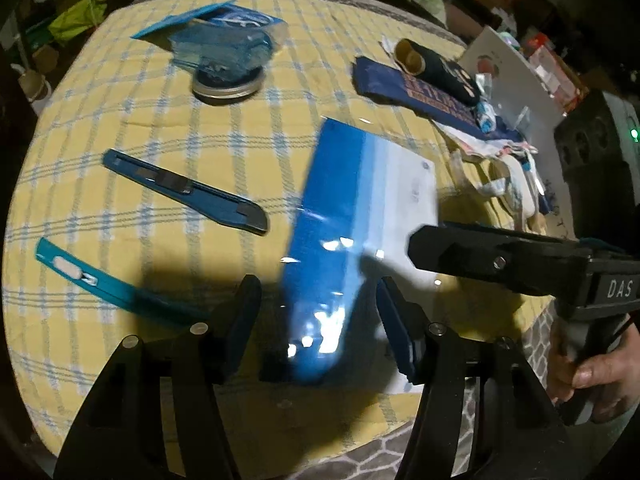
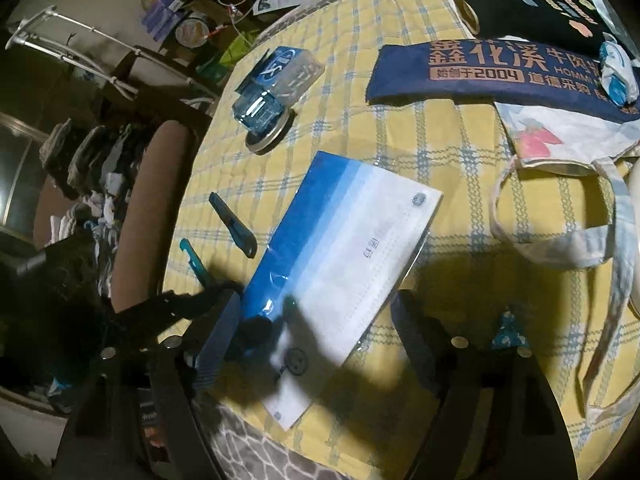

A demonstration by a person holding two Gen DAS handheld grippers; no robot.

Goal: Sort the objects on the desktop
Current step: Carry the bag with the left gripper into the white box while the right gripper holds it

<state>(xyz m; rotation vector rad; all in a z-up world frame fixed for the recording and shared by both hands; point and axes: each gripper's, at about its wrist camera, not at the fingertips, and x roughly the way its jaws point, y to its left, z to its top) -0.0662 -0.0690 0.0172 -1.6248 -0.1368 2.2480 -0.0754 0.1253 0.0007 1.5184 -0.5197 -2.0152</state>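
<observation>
The mask packet [image 1: 360, 216] lies mid-table on the yellow checked cloth [image 1: 120, 128], its blue end between the spread jaws of the left gripper [image 1: 316, 304], contact unclear. The right gripper [image 2: 316, 316] hangs open over its near edge. 2 blue cutters [image 1: 184, 192] lie toward the left edge.

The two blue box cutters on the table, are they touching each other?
Apart. The left wrist view shows yellow cloth between the dark blue cutter and the teal cutter; a gap also shows in the right wrist view.
</observation>
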